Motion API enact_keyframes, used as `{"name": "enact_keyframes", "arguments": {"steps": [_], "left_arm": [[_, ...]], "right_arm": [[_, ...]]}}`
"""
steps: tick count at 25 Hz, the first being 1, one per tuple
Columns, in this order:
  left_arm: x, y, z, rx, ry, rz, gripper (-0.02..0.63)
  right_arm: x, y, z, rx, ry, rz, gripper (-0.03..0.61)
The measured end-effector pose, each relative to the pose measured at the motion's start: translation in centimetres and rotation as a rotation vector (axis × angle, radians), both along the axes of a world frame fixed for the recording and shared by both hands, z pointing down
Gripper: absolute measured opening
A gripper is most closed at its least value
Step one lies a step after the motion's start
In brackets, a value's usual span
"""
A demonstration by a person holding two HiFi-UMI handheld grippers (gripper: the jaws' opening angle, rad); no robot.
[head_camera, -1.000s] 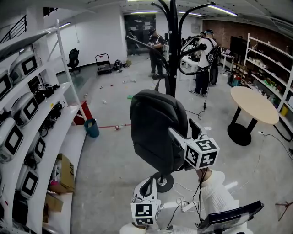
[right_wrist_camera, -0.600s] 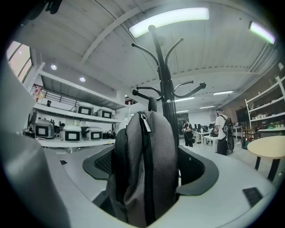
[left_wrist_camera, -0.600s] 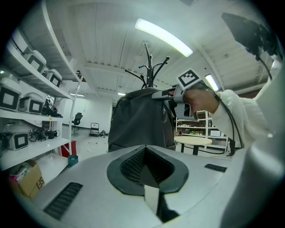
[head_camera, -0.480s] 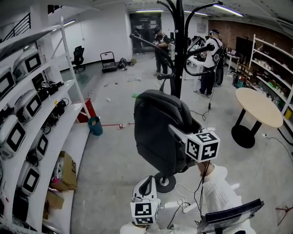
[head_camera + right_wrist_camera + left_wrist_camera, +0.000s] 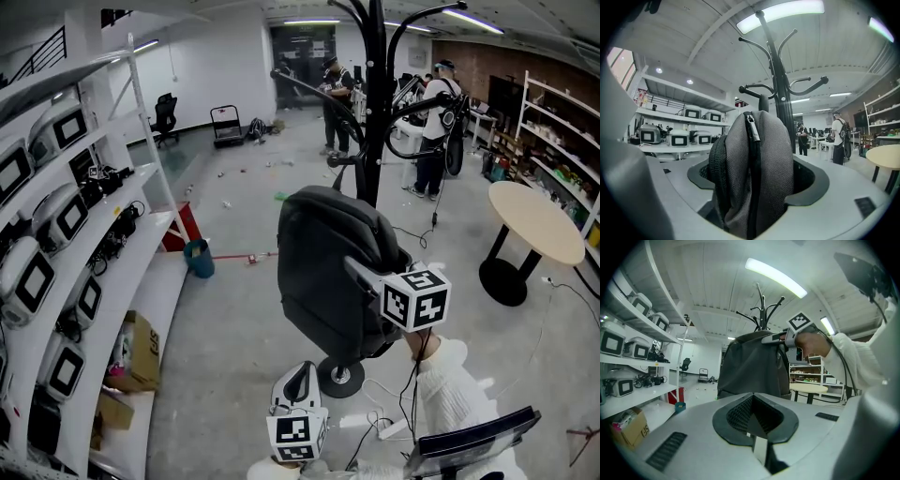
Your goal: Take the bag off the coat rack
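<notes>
head view: black fabric backpack-style bag (image 5: 323, 267) hangs against the black metal coat rack (image 5: 376, 122), well above the rack's round base (image 5: 339, 377). right gripper (image 5: 364, 275) comes in from the bag's right side and bites into the fabric near the upper part, with its marker cube just behind. left gripper (image 5: 299, 386) sits low, below the bag and apart from it. white wall shelving (image 5: 141, 253) with small monitors runs along the left.

left gripper view: jaws clenched flat on each other, nothing between them. The bag is ahead and above. The right gripper is on the bag's upper right, with a hand (image 5: 813, 344) in a white sleeve behind it.

right gripper view: jaws grasping a fold of the bag's dark mesh fabric, and the fabric fills the whole gap. A zip line runs up the middle of the fold, with the metal zip pull (image 5: 752, 126) near the top. The rack's pole and curved hooks rise directly behind the fold. Cannot tell whether the bag's loop sits on a hook.
</notes>
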State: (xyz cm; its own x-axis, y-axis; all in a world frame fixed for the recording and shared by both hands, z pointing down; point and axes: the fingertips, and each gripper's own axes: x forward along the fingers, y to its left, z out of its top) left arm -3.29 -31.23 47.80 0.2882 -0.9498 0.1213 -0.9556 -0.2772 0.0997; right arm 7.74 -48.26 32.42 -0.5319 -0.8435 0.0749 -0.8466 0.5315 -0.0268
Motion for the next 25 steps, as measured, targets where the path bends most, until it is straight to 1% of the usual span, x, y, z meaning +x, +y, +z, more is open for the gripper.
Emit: {"name": "enact_keyframes", "arguments": {"steps": [4, 11, 12, 13, 14, 15, 17, 22, 25], "left_arm": [[-0.4, -0.3, 0.4, -0.01, 0.006, -0.006, 0.002], [-1.3, -0.9, 0.9, -0.023, 0.017, -0.018, 0.002], [-1.3, -1.0, 0.9, -0.023, 0.018, -0.018, 0.001], [-1.3, -1.0, 0.8, -0.023, 0.019, -0.018, 0.002], [-1.4, -1.0, 0.8, -0.023, 0.02, -0.018, 0.002], [-1.5, -1.0, 0.9, -0.024, 0.022, -0.019, 0.001], [-1.7, -0.9, 1.0, -0.027, 0.025, -0.023, 0.002], [-2.6, -0.7, 1.4, -0.033, 0.027, -0.041, 0.002], [-3.0, -0.8, 1.4, -0.033, 0.035, -0.05, 0.001]], "right_arm": [[0.2, -0.2, 0.0, 0.015, 0.006, 0.006, 0.38], [0.1, -0.6, 0.3, -0.005, 0.035, 0.024, 0.376], [0.1, -0.7, 0.4, -0.007, 0.045, 0.031, 0.365], [0.2, -0.7, 0.5, -0.007, 0.057, 0.038, 0.323], [0.3, -0.7, 0.6, -0.007, 0.066, 0.045, 0.259], [0.3, -0.8, 0.7, -0.006, 0.07, 0.049, 0.233], [0.2, -1.0, 0.9, -0.007, 0.065, 0.05, 0.211], [0.1, -1.3, 1.2, 0.006, 0.062, 0.067, 0.189], [0.1, -1.5, 1.2, 0.004, 0.072, 0.062, 0.157]]}}
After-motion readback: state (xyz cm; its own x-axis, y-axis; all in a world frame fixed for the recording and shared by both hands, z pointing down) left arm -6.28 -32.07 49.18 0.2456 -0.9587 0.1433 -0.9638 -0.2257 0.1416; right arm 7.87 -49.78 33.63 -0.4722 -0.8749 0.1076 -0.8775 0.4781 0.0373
